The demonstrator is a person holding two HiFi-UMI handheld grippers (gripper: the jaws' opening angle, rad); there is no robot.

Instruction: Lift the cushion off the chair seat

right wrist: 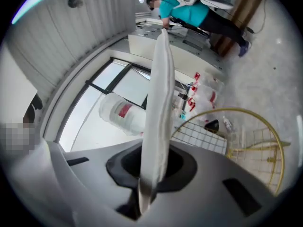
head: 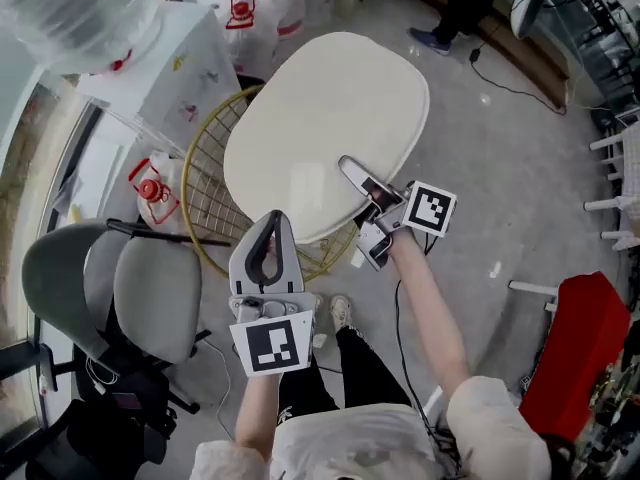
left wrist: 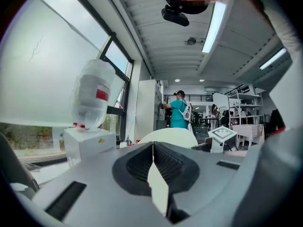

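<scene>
The cream oval cushion (head: pixel 320 128) hangs in the air above the gold wire chair (head: pixel 205 198), whose mesh seat shows bare at the cushion's left. My left gripper (head: pixel 272 230) is shut on the cushion's near edge; in the left gripper view cream fabric fills the gap behind its touching fingertips (left wrist: pixel 153 148). My right gripper (head: pixel 362 183) is shut on the near right edge. In the right gripper view the cushion (right wrist: pixel 158 93) stands edge-on out of the jaws, with the gold chair (right wrist: pixel 246 141) below it.
A grey office chair (head: pixel 130 288) stands close at the left. A white water dispenser (head: pixel 170 78) with a big bottle (head: pixel 80 8) and several water jugs (head: pixel 260 13) are behind the gold chair. A red object (head: pixel 575 358) sits at the right. A person in teal (right wrist: pixel 189 11) stands far off.
</scene>
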